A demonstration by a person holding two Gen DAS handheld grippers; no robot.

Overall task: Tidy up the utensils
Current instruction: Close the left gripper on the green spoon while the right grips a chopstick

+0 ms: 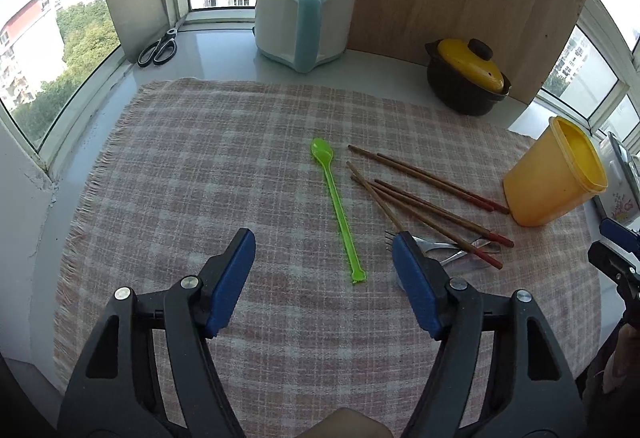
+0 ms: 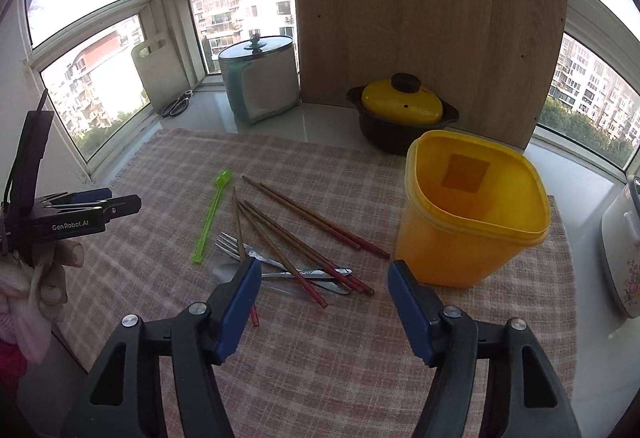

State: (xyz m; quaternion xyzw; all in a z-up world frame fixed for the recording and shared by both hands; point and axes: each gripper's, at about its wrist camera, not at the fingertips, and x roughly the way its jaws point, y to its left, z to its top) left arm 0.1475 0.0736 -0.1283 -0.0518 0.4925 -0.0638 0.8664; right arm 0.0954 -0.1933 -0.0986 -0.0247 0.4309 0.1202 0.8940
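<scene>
White sill [image 1: 224, 54]: checked cloth [image 1: 200, 178], scissors [image 1: 158, 48], white pot [image 1: 304, 22], black casserole [image 2: 400, 122], wood board [image 2: 428, 30].

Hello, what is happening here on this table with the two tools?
A person holds the left gripper and right gripper, both open and empty, above a checked cloth. A green spoon, chopsticks and a fork lie loose beside an empty yellow container. Nothing is sorted yet.
</scene>
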